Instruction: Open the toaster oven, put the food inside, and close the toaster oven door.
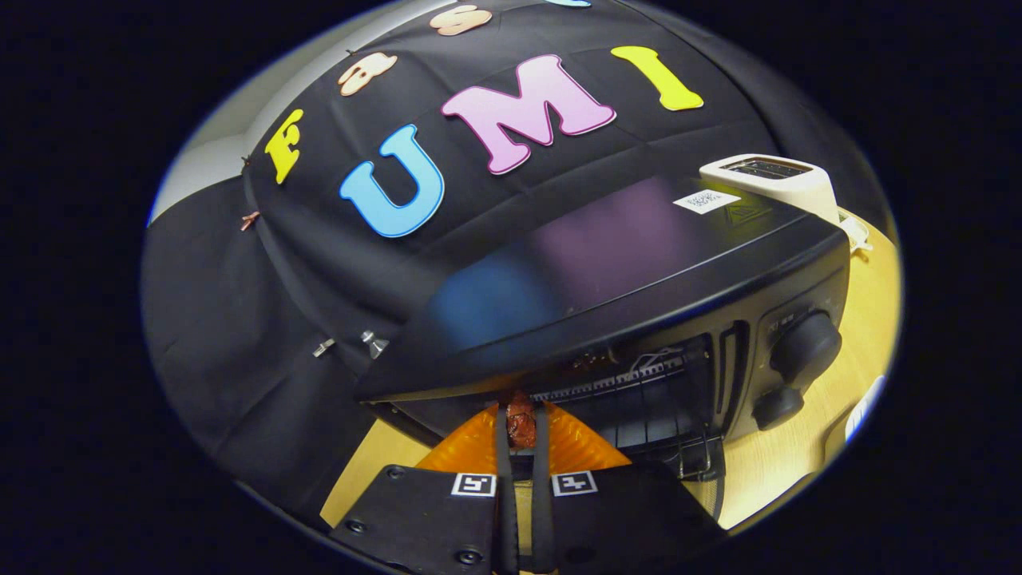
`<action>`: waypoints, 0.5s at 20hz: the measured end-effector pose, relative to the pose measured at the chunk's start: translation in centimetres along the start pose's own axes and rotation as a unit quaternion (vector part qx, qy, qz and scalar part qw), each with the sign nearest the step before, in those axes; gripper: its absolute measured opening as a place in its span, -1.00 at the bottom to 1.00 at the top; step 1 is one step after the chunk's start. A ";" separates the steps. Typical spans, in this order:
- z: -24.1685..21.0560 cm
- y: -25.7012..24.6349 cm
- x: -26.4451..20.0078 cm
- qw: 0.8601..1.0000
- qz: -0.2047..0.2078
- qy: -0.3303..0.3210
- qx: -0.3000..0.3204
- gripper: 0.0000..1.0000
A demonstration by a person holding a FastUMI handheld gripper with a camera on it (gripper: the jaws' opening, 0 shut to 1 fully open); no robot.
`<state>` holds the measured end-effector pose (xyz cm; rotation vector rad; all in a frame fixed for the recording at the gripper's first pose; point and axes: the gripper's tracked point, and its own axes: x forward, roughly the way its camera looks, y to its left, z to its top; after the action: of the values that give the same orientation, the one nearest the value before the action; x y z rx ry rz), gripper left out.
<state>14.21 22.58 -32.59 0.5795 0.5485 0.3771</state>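
Between two fingers (520,435), nearly closed: one reddish food piece (520,423), gripped. At 12 o'clock, one open toaster oven (639,319), two knobs (805,349); one white toaster (770,182) at 1 o'clock, on tabletop (798,455).

Single fisheye camera, mounted on the gripper (520,427), facing forward along its two fingers. The view is rolled, so the table (806,455) slants. It sits very close to the black toaster oven (639,319), level with the open cavity and slightly above the oven's glossy top. Beyond the oven stand a white toaster (770,182) and the booth's cloth wall (263,319).
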 end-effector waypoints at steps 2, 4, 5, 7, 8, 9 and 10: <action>0.3 -0.5 0.2 1.000 -0.005 -0.004 -0.009 -0.66; 0.9 -1.6 -0.1 0.999 -0.024 -0.015 -0.030 -0.39; 1.2 -1.9 -0.2 0.999 -0.031 -0.021 -0.034 -0.21; 1.4 -2.0 -0.5 0.999 -0.033 -0.021 -0.033 0.21; 1.4 -2.0 -0.8 0.999 -0.033 -0.017 -0.031 0.32; 1.3 -2.0 -1.0 0.999 -0.034 -0.013 -0.032 0.34; 1.2 -2.0 -1.3 0.999 -0.035 -0.010 -0.036 0.34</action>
<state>14.25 19.95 -32.48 0.4933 0.5318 0.3236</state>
